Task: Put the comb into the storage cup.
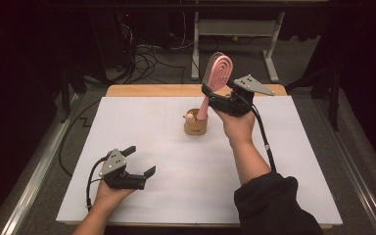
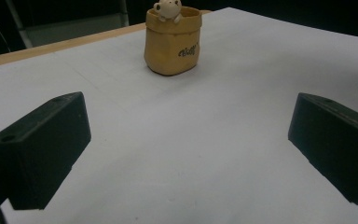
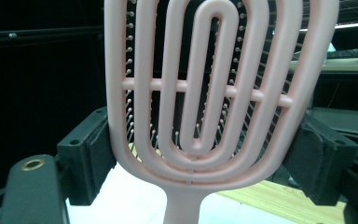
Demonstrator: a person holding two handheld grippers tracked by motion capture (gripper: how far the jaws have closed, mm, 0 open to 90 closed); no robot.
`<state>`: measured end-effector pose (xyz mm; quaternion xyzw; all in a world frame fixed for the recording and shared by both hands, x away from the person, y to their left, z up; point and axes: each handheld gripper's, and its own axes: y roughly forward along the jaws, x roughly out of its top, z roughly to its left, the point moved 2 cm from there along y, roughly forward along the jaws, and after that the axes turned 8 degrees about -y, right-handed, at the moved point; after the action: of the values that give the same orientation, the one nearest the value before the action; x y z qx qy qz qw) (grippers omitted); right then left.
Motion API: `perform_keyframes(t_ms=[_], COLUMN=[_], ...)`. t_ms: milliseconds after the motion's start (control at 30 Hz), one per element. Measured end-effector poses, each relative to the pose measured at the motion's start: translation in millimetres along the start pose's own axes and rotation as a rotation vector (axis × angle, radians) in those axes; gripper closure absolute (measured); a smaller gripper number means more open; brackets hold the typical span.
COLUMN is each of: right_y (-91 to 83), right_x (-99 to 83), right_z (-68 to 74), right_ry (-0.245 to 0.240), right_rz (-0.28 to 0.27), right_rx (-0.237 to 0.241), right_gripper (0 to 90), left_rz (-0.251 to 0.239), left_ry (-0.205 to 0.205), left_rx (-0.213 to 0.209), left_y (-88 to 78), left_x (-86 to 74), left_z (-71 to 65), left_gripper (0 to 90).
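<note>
Pink plastic is what is seen clamped in the right gripper [image 1: 214, 91]: a vented hairbrush [image 1: 217, 73] is held upright by the lower part of its oval head, one black jaw pressed against each edge. In the right gripper view the hairbrush [image 3: 214, 93] is shown from its back, with looping ribs, a cross bar and rows of small bristle tips seen through the gaps, and the jaw pads are seen tight against both sides of the head. In the high view the handle is pointed down at a small tan pot [image 1: 196, 124], which is set on the white table [image 1: 176, 196] near its far middle; whether the handle end is inside the pot or only above it cannot be told. A little pale figure [image 1: 190, 116] is perched at the rim of the pot. The left gripper [image 1: 140, 160] is held low over the near left part of the table, well apart from the pot, with its jaws spread wide and nothing between them. In the left gripper view the pot [image 2: 172, 42] is seen beyond the two black jaws, dark lettering on its side, and bare white table [image 2: 191, 154] is seen between them. A wooden edge [image 1: 147, 90] is exposed along the far side of the table.
</note>
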<state>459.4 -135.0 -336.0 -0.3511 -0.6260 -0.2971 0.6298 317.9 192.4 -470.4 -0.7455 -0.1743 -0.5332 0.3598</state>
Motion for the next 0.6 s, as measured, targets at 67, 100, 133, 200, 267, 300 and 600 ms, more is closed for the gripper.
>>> perform_keyframes(t_ms=[67, 100, 133, 200, 267, 300, 600], right_y=[3.5, 5.6, 7.3, 10.2, 13.4, 15.2, 26.8], right_x=[-0.3, -0.5, -0.5, -0.6, -1.3, -1.8, -11.8], right_z=[0.3, 0.6, 0.8, 1.1, 1.7, 1.9, 2.2], right_ry=[-0.003, -0.007, -0.011, -0.012, -0.014, -0.018, -0.004], right_rz=[0.003, 0.007, 0.011, 0.015, 0.02, 0.019, 0.03], right_rx=[-0.002, -0.004, -0.004, -0.005, -0.01, -0.014, -0.044], right_gripper=[19.9, 19.9, 19.9, 19.9, 19.9, 19.9, 19.9], left_rz=[0.001, 0.001, 0.002, 0.002, -0.002, -0.001, -0.006], left_ry=[-0.001, -0.004, -0.005, -0.006, -0.006, -0.005, -0.012], left_rx=[-0.001, -0.002, -0.002, 0.002, 0.001, 0.0, -0.01], left_y=[0.2, 0.2, 0.2, 0.2, -0.2, -0.5, -1.7], left_x=[-0.2, -0.2, -0.2, 0.0, 0.2, 0.2, 0.4], left_z=[-0.1, -0.1, -0.1, 0.0, -0.2, -0.2, 0.3], left_gripper=[0.0, 0.0, 0.0, 0.0, 0.0, 0.0, 0.0])
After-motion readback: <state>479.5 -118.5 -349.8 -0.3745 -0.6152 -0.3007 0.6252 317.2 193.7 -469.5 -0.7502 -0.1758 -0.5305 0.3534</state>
